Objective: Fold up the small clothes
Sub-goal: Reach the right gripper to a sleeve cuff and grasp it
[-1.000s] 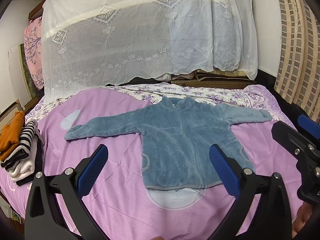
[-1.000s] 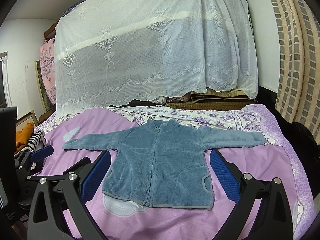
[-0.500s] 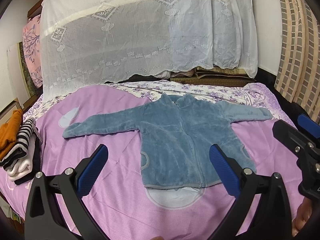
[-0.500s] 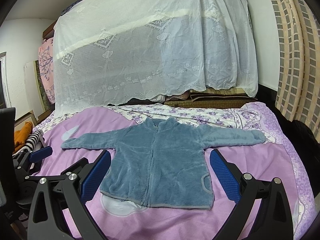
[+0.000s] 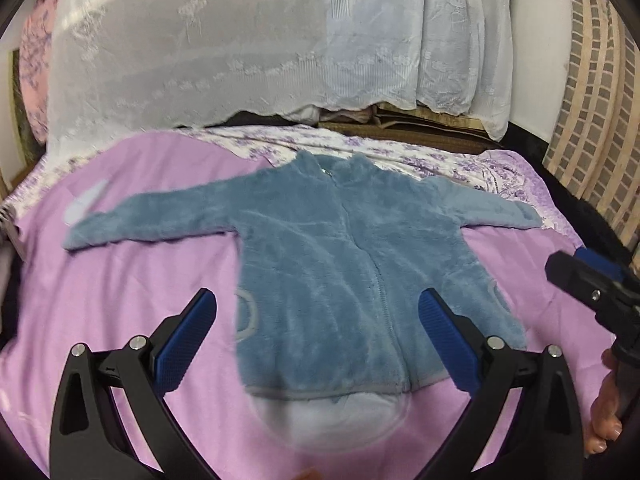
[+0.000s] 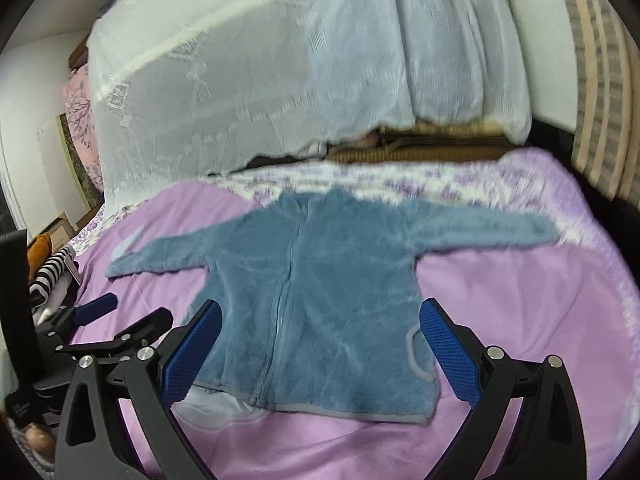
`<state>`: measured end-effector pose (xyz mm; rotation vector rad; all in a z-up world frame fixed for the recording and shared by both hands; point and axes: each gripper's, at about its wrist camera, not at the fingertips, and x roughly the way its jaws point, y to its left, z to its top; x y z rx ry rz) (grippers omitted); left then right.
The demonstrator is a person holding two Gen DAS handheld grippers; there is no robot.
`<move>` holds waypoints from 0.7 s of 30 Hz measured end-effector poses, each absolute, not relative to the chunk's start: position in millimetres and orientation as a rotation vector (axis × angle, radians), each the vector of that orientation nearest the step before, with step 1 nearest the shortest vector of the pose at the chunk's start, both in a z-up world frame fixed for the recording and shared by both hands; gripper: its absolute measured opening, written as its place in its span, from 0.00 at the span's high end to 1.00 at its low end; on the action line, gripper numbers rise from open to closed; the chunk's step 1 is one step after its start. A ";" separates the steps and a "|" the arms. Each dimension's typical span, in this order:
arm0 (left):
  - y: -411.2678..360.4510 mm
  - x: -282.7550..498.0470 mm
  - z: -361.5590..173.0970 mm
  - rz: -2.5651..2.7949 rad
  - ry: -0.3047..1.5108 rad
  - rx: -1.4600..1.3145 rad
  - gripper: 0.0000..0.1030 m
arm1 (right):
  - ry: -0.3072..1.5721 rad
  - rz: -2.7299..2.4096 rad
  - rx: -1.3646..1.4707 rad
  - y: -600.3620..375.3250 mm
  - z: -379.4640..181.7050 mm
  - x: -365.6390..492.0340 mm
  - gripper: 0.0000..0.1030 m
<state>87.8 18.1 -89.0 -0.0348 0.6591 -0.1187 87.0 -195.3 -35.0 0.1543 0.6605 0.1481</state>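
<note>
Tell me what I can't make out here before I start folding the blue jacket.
- Clothes pile: cut off at the left edge in the left wrist view; small and partly behind the left tool in the right wrist view.
- Jacket detail: motion-blurred in the right wrist view.
- Items under the lace cover: hidden by it.

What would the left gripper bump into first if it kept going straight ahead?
Most likely the blue fleece jacket lying flat on the purple bedspread. The open left gripper points at its lower half, though depth is hard to judge.
</note>
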 end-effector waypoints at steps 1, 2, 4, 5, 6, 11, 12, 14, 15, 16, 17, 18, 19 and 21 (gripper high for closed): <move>17.2 94.9 -93.7 -0.120 0.674 -0.034 0.04 | 0.687 0.160 0.178 -199.8 -42.1 94.8 0.03; 15.8 105.2 -99.8 -0.123 0.701 -0.028 0.04 | 0.702 0.164 0.194 -203.8 -47.5 100.5 0.03; 13.3 120.0 -106.6 -0.126 0.734 -0.018 0.04 | 0.733 0.168 0.242 -218.2 -57.4 116.1 0.03; 10.4 130.8 -109.8 -0.124 0.756 -0.003 0.04 | 0.740 0.168 0.261 -224.3 -59.6 122.0 0.03; 8.0 138.7 -112.1 -0.120 0.764 0.012 0.04 | 0.747 0.165 0.288 -233.1 -60.8 129.4 0.03; -12.6 178.6 -109.7 -0.088 0.760 0.107 0.04 | 0.665 0.205 0.568 -302.9 -56.9 168.9 0.03; -16.5 187.9 -108.4 -0.087 0.761 0.114 0.04 | 0.649 0.216 0.645 -320.5 -60.0 179.6 0.03; -23.1 206.1 -106.9 -0.085 0.767 0.115 0.04 | 0.667 0.218 0.759 -352.0 -73.4 203.1 0.03; -25.0 212.4 -106.7 -0.084 0.770 0.113 0.04 | 0.683 0.193 0.791 -363.6 -80.3 211.6 0.03; -28.6 222.4 -107.4 -0.085 0.774 0.112 0.04 | 0.683 0.150 0.831 -381.4 -90.4 220.8 0.03; -31.3 229.5 -108.0 -0.087 0.777 0.113 0.04 | 0.671 0.125 0.851 -390.6 -95.7 223.7 0.03; -34.3 236.7 -109.2 -0.087 0.780 0.116 0.04 | 0.661 0.083 0.868 -404.2 -103.0 229.2 0.03; -37.5 243.4 -110.8 -0.085 0.780 0.121 0.04 | 0.654 0.046 0.884 -417.0 -110.2 234.3 0.03; -43.8 261.1 -116.6 -0.078 0.781 0.137 0.04 | 0.648 0.004 0.920 -436.1 -122.4 242.0 0.03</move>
